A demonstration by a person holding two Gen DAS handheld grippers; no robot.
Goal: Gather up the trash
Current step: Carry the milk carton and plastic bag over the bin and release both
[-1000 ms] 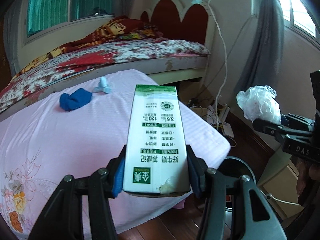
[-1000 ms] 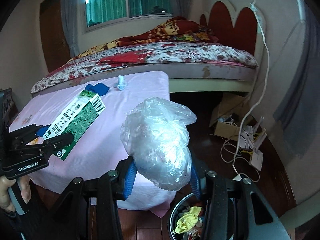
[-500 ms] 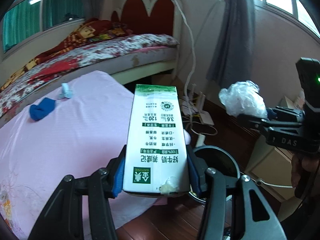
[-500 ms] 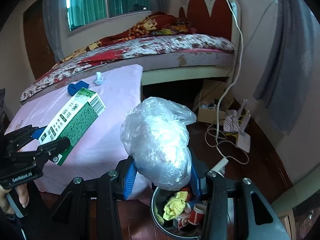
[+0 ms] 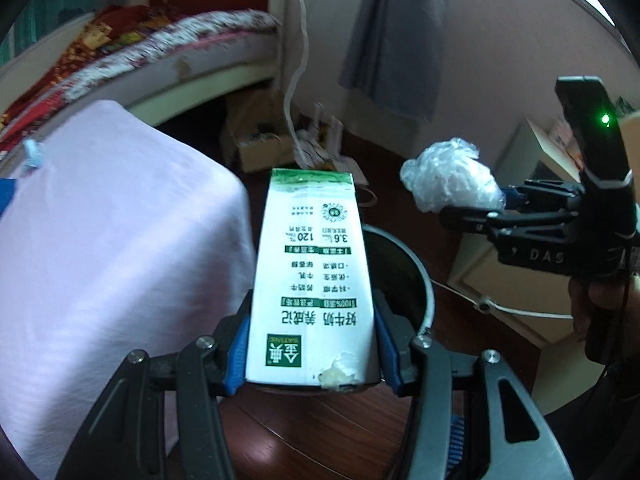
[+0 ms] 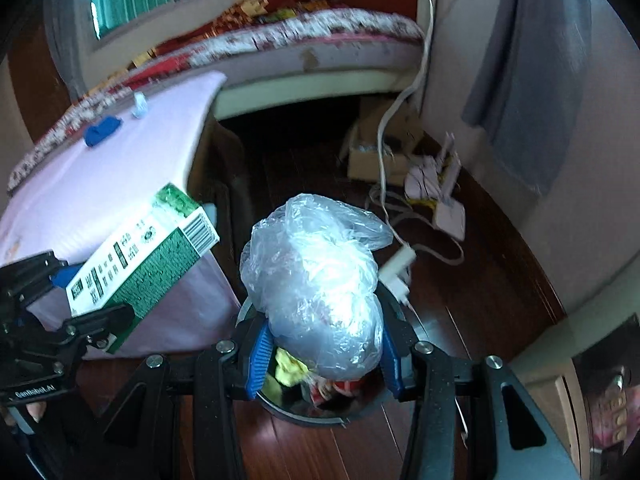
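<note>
Item one, in my left gripper (image 5: 312,356): a milk carton (image 5: 312,280), a tall rectangular box of smooth white card with green print and a green band at the far end, clamped at its near end between the blue ribbed pads. A torn patch shows at its near corner.

Item two, in my right gripper (image 6: 322,354): a plastic bag (image 6: 316,280), clear, crinkled film bunched into a rounded lump, pinched at its base by the blue pads.

Item three: a trash bin (image 5: 424,280), round, with a metal rim and dark inside, standing on the floor directly beneath both loads. It holds yellow and red scraps (image 6: 296,374). The bag hides most of its mouth in the right wrist view.

Surroundings: a table under a smooth pink cloth (image 5: 100,240) just beside the bin, bearing a blue cloth (image 6: 102,130) and a small pale blue piece (image 6: 139,106). Beyond are a bed (image 6: 320,40) with floral bedding, a cardboard box (image 6: 372,160), white cables (image 6: 404,92), a grey curtain (image 6: 532,80) and a dark wooden floor (image 6: 500,264).
</note>
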